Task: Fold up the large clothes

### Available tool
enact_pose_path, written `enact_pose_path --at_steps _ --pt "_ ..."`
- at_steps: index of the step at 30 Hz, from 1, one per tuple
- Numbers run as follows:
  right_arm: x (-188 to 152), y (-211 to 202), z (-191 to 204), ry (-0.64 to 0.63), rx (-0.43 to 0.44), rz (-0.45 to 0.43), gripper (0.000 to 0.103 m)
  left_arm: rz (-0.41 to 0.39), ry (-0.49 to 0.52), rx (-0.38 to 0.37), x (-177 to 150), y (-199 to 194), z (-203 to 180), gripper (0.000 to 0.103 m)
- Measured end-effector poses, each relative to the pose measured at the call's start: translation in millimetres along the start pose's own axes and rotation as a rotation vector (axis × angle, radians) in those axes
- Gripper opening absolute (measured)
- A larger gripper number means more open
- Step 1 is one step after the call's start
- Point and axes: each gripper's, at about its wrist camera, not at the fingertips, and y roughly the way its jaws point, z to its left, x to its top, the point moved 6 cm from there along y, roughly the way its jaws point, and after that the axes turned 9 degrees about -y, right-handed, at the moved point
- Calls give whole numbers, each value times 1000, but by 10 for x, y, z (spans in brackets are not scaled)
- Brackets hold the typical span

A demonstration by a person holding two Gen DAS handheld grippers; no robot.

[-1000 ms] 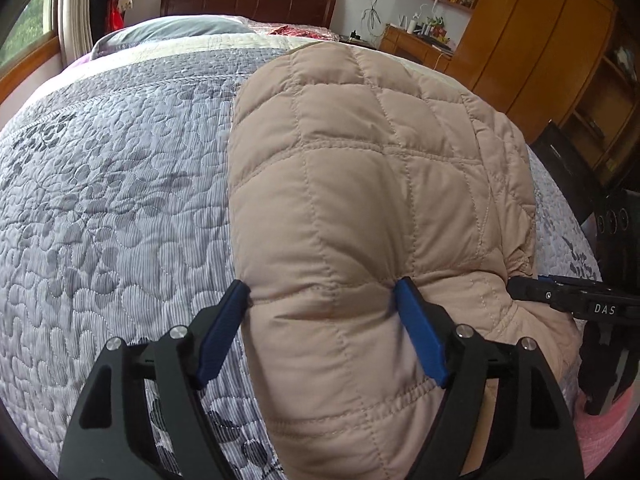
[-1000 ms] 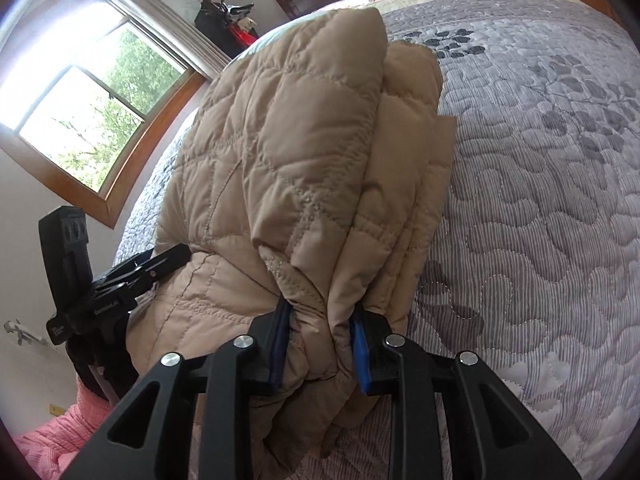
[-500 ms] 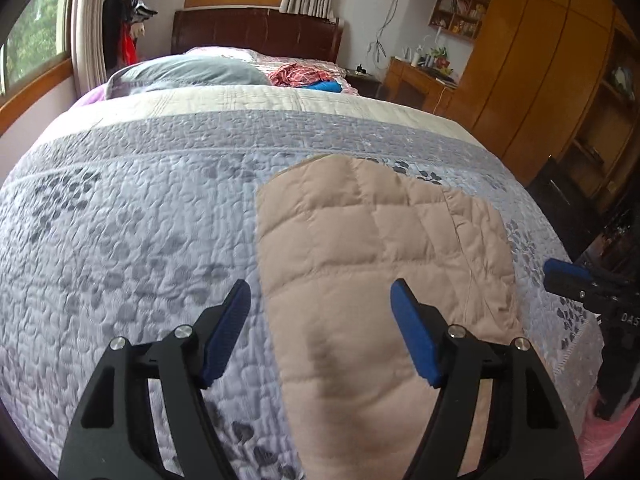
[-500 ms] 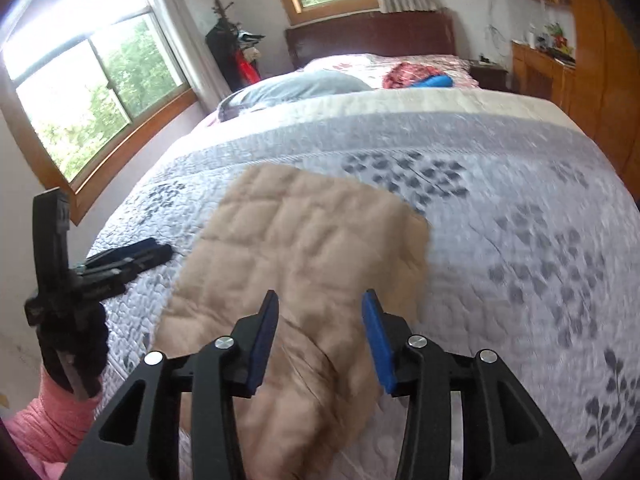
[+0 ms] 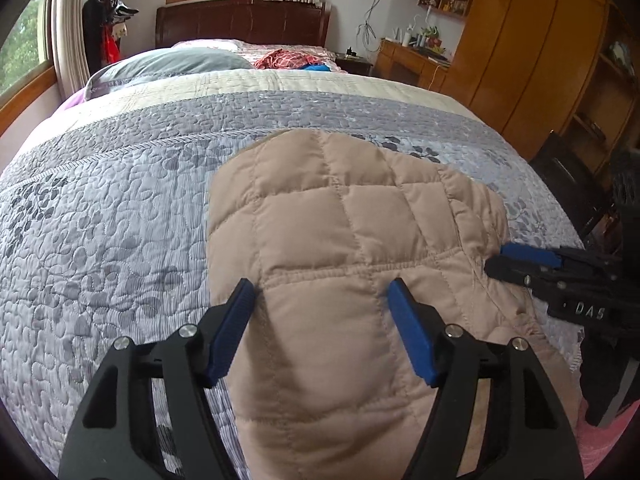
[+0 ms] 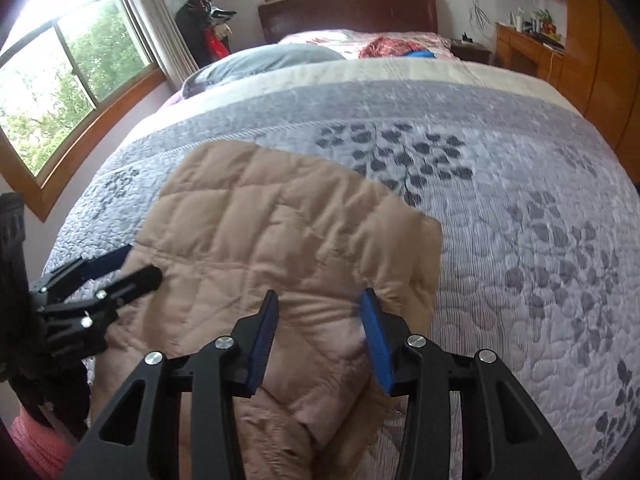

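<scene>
A tan quilted jacket (image 5: 352,240) lies folded flat on the grey patterned bedspread (image 5: 100,240), near the bed's front edge. It also shows in the right wrist view (image 6: 272,240). My left gripper (image 5: 322,300) is open, its blue pads above the jacket's near part, holding nothing. My right gripper (image 6: 320,312) is open and empty over the jacket's right near corner. The right gripper also shows at the right of the left wrist view (image 5: 528,260), and the left gripper at the left of the right wrist view (image 6: 120,268).
A grey pillow (image 5: 172,64) and red and blue clothes (image 5: 292,60) lie at the head of the bed by the dark headboard (image 5: 240,24). A wooden wardrobe (image 5: 532,48) and desk stand on the right. Windows (image 6: 60,80) are on the left wall.
My right gripper let go of the jacket's folded edge and opened. The jacket dropped flat onto the bed. Both grippers pulled up and back, then came down closer to the jacket.
</scene>
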Motion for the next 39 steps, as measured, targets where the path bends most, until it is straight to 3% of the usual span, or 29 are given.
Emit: enact_pose_path --at_steps 9,24,34,39 --pt "-179 216 -47 10 11 -11 42 9 0 49 -24 163 23 69" --pt "-223 311 -41 1 2 -16 42 22 17 70 -105 332 50 69" --pt "-221 296 -46 1 0 -38 43 25 12 60 -96 320 58 69" --pt "-199 95 6 -3 -7 -73 48 11 10 42 -67 94 81 69"
